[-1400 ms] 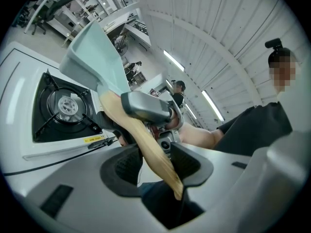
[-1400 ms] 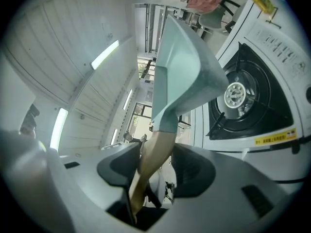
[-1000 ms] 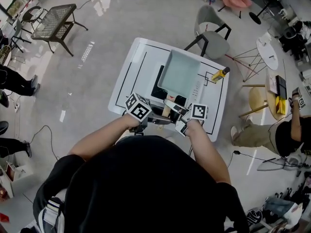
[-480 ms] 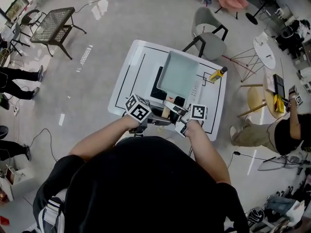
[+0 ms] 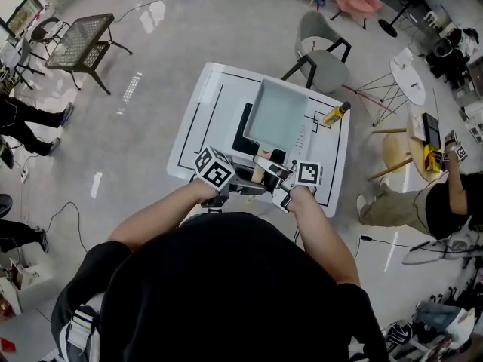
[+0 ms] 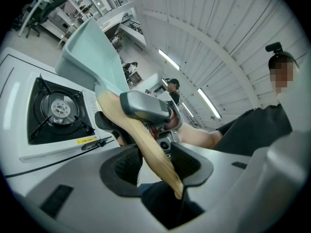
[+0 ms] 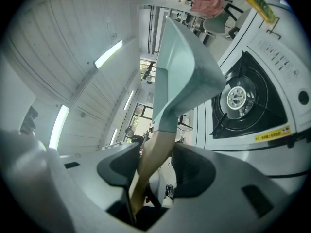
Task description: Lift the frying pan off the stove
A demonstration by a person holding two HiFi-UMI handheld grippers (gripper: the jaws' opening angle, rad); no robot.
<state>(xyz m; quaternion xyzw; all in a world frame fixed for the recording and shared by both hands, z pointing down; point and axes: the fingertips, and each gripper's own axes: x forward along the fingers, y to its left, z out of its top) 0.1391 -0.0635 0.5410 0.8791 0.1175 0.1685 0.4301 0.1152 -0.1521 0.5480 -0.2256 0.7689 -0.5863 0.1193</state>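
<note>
the left gripper [image 6: 158, 161] had its jaws closed onto the wooden handle [image 6: 141, 135] of the pale green frying pan [image 5: 278, 111], pads pressing it from both sides. the right gripper [image 7: 155, 166] was clamped on that same handle just beside it, from the other side. the pan hung in the air above the stove [image 6: 58, 110], clear of the bare burner [image 7: 238, 97], its body tipped up away from the person. the stove sat on a white table [image 5: 204, 119], with a yellow bottle [image 5: 336, 114] near its far right corner
</note>
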